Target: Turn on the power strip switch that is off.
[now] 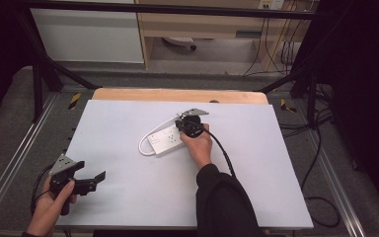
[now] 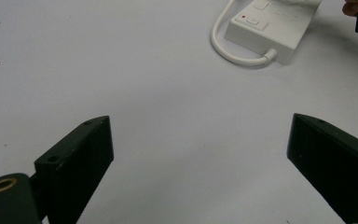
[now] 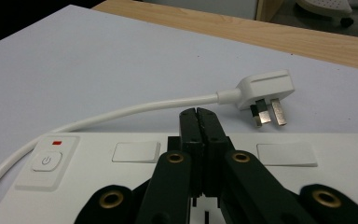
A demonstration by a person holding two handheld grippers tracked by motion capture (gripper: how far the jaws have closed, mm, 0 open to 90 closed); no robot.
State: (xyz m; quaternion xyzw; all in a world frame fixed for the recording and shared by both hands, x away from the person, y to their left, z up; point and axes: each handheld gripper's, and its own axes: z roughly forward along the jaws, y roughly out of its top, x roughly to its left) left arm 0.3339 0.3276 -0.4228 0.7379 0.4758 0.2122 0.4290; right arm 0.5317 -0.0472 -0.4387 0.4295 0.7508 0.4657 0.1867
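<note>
Resting near the front-left corner of the white counter, the left gripper is held in the person's left hand, fingers spread wide with only bare surface between them. Its cable is partly cut off at the counter edge. Farther in, near centre, the right gripper sits over a white power strip, held by the right hand in a dark sleeve. In the right gripper view its fingers are pressed together, tips over the strip's top face; whether they touch it I cannot tell. The strip's near end is hidden by the gripper body. A power button with a red mark sits at one end. Beyond, the strip's cord loops round to a three-pin plug lying on the counter, prongs exposed. A wooden edge shows at the far side.
</note>
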